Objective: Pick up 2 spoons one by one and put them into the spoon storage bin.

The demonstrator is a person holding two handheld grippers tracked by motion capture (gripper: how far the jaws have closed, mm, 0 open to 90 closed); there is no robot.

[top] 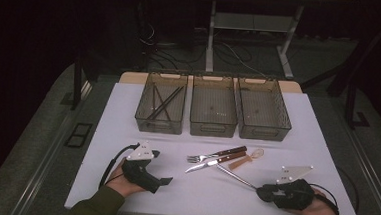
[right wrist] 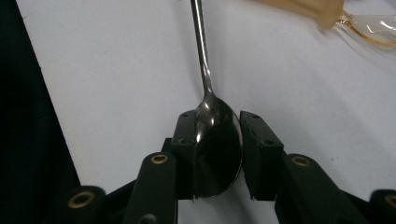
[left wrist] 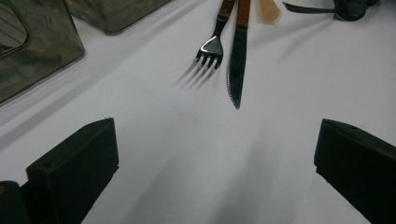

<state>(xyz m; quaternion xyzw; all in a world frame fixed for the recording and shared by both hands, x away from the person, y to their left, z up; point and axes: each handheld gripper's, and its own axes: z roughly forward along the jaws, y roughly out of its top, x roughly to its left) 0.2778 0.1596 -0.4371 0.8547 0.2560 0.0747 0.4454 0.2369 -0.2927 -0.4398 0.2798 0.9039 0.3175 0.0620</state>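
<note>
White table top (top: 128, 113), dark room around it, no readable labels or writing anywhere. We count three smoky plastic bins in a row at the far edge: left bin (top: 161, 116) has dark sticks in it, middle bin (top: 213, 120) and right bin (top: 263, 123) look bare. In front of them: one fork (top: 210, 155), one knife (top: 212, 162), one amber plastic spoon (top: 248, 157). Our right gripper (top: 263, 192) is clamped on the bowl of the metal spoon (right wrist: 215, 140), handle pointing toward the cutlery. Our left gripper (top: 163, 181) sits near-left with jaws wide apart, nothing between them.
</note>
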